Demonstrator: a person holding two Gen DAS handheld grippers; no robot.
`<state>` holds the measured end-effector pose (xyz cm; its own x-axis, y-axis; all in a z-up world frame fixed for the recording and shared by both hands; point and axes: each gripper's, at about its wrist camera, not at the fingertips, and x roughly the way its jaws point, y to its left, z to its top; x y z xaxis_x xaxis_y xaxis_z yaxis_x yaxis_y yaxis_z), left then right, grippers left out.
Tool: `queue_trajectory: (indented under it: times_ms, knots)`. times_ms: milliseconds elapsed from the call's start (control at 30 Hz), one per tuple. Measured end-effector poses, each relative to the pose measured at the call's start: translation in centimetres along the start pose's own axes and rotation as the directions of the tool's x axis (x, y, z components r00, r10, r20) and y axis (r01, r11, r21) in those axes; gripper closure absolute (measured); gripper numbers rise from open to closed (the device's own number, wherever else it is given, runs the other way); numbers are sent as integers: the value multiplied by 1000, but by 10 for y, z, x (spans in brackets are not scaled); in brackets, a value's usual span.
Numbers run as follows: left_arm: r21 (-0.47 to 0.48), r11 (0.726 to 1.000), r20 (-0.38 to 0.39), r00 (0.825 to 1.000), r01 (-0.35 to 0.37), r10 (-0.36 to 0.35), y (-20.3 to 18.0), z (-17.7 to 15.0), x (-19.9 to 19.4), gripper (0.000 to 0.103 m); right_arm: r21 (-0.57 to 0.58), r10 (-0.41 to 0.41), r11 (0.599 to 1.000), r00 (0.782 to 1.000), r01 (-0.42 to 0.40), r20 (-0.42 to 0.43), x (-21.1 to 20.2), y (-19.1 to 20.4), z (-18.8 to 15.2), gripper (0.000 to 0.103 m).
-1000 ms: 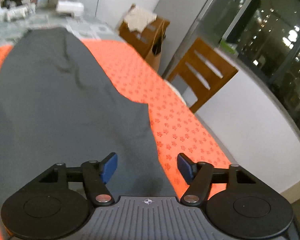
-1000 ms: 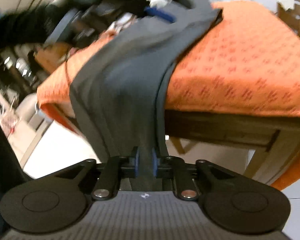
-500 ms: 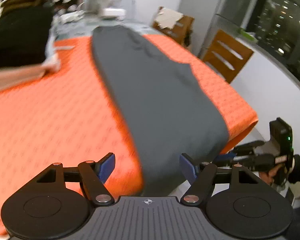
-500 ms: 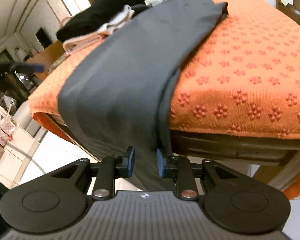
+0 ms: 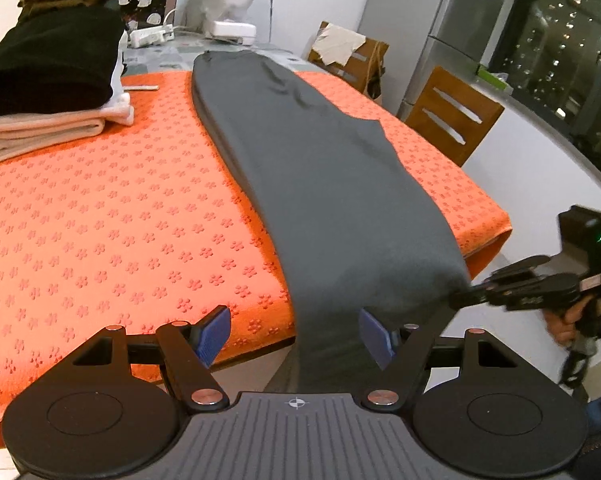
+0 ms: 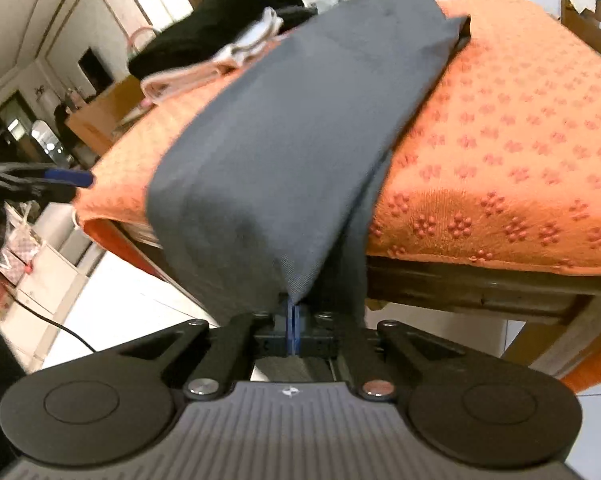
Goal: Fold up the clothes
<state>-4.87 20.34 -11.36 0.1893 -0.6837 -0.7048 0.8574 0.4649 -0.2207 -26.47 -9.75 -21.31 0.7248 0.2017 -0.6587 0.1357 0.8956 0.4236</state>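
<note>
Orange cloth with a small flower pattern (image 5: pixel 112 216) covers the table ahead of both grippers, its near edge hanging over the dark table frame (image 6: pixel 480 284). Along this cloth lies a long dark grey garment of smooth fabric (image 5: pixel 320 168), stretched away from the jaws toward the far end of the table, with its near end draped over the table edge.

From the left wrist view, the left gripper (image 5: pixel 294 334) has its jaws spread wide with nothing between the blue pads (image 5: pixel 212 332); the hanging end of the grey garment drops just beyond and between them, nearer the right-hand pad, and no contact shows. Far to the left of these jaws sits a stack of folded clothes, black on top of white and beige (image 5: pixel 48 88). To the right, beyond the table, stand a wooden chair (image 5: pixel 452 116) and a dark window with city lights (image 5: pixel 560 40).

On the right, the right gripper (image 6: pixel 291 320) has its jaws pressed together on a corner of the garment's hanging end, the fabric rising from the pads up onto the table. In the left wrist view this gripper (image 5: pixel 464 298) appears to the right of the open jaws, held by a hand (image 5: pixel 580 316).
</note>
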Motion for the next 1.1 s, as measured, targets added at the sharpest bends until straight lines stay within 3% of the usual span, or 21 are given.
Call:
queue_trajectory:
  times_ms: [133,200,267,300,333,667,800,1100]
  knots:
    - [-9,1000,-3,1000,12,-12,2,-8,2,29,-21,-33,999,999,33,0,-20,6,3,100]
    - [-3,1000,-18,1000,18,-18,2,-13,6,29,-38,-44,998,998,43,-39,-12,2,1,95]
    - [7,1000,-34,999,25,-25,1,-17,10,29,-59,-58,997,995,54,-77,-3,-1,0,73]
    - [15,999,-42,999,30,-29,1,-20,12,29,-72,-65,996,995,59,-74,-1,-3,-1,54]
    - [25,999,-51,998,32,-31,-1,-22,14,29,-84,-71,994,995,65,-71,2,-5,-3,49]
    - [61,997,-93,995,49,-43,-10,-37,22,26,-36,8,999,999,-10,-49,46,-30,-2,47]
    - [69,994,-95,993,81,-74,-6,-42,45,22,-30,18,999,999,-19,-48,60,-32,-9,45]
    - [96,984,-86,987,147,-139,-3,-57,92,24,-30,58,998,998,-59,-33,53,-31,-9,47]
